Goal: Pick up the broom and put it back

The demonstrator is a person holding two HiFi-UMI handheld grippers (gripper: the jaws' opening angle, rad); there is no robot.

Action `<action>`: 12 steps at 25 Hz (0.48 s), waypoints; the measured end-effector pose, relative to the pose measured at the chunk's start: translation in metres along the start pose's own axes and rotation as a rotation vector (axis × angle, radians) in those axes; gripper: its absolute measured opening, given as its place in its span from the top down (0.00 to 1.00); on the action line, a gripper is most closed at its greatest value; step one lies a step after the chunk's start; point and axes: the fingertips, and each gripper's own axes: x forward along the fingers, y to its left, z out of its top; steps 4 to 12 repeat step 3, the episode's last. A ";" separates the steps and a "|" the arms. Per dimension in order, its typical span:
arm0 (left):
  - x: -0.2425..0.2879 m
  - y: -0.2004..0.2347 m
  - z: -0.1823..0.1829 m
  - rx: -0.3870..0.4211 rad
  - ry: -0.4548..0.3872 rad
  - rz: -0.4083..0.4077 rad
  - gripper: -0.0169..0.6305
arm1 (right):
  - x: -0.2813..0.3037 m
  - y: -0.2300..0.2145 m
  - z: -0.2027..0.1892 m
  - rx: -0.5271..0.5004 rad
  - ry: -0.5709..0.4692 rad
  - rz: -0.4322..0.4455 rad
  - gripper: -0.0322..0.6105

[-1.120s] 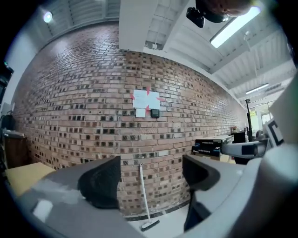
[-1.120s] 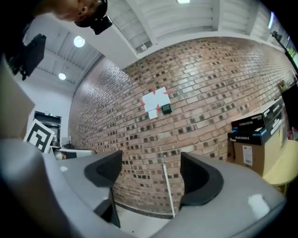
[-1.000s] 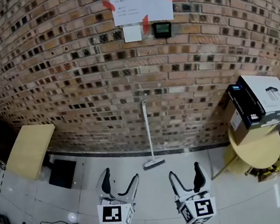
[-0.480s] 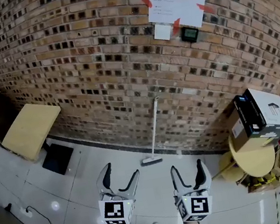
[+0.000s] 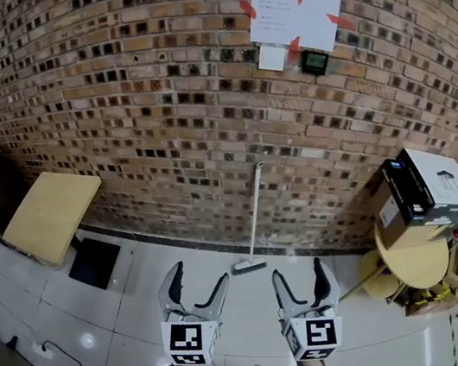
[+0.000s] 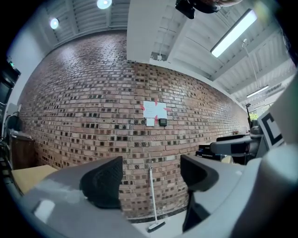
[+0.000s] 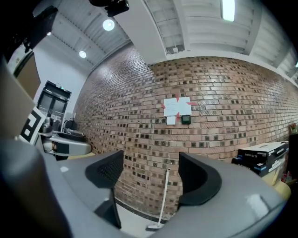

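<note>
A broom [image 5: 255, 217] with a long white handle leans upright against the brick wall [image 5: 154, 103], its head on the white floor tiles. It shows small and far between the jaws in the left gripper view [image 6: 152, 197] and the right gripper view [image 7: 164, 197]. My left gripper [image 5: 198, 278] and right gripper [image 5: 297, 271] are held side by side, level, pointing at the wall, well short of the broom. Both are open with nothing between the fingers; the right jaws are closing slightly.
A yellow board [image 5: 50, 213] leans at the left with a black square [image 5: 95, 261] on the floor below it. At the right a round yellow table [image 5: 417, 254] carries boxes [image 5: 426, 182]. Paper sheets [image 5: 291, 11] are taped on the wall. A cable [image 5: 39, 347] runs along the floor at the left.
Both grippers have moved forward toward the wall and the broom looks a little nearer. The head view has swung, so the broom and papers now sit further right.
</note>
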 end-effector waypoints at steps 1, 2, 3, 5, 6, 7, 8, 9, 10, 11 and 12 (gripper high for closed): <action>-0.001 0.002 0.001 0.002 0.000 -0.002 0.37 | 0.001 0.002 0.001 -0.003 0.001 0.001 0.38; -0.002 0.004 0.003 0.006 -0.003 -0.004 0.37 | 0.002 0.004 0.002 -0.006 0.002 0.002 0.38; -0.002 0.006 0.006 0.010 -0.008 -0.006 0.37 | 0.003 0.006 0.003 -0.010 0.004 0.003 0.38; -0.002 0.006 0.006 0.010 -0.008 -0.006 0.37 | 0.003 0.006 0.003 -0.010 0.004 0.003 0.38; -0.002 0.006 0.006 0.010 -0.008 -0.006 0.37 | 0.003 0.006 0.003 -0.010 0.004 0.003 0.38; -0.002 0.006 0.006 0.010 -0.008 -0.006 0.37 | 0.003 0.006 0.003 -0.010 0.004 0.003 0.38; -0.002 0.006 0.006 0.010 -0.008 -0.006 0.37 | 0.003 0.006 0.003 -0.010 0.004 0.003 0.38; -0.002 0.006 0.006 0.010 -0.008 -0.006 0.37 | 0.003 0.006 0.003 -0.010 0.004 0.003 0.38; -0.002 0.006 0.006 0.010 -0.008 -0.006 0.37 | 0.003 0.006 0.003 -0.010 0.004 0.003 0.38; -0.002 0.006 0.006 0.010 -0.008 -0.006 0.37 | 0.003 0.006 0.003 -0.010 0.004 0.003 0.38; -0.002 0.006 0.006 0.010 -0.008 -0.006 0.37 | 0.003 0.006 0.003 -0.010 0.004 0.003 0.38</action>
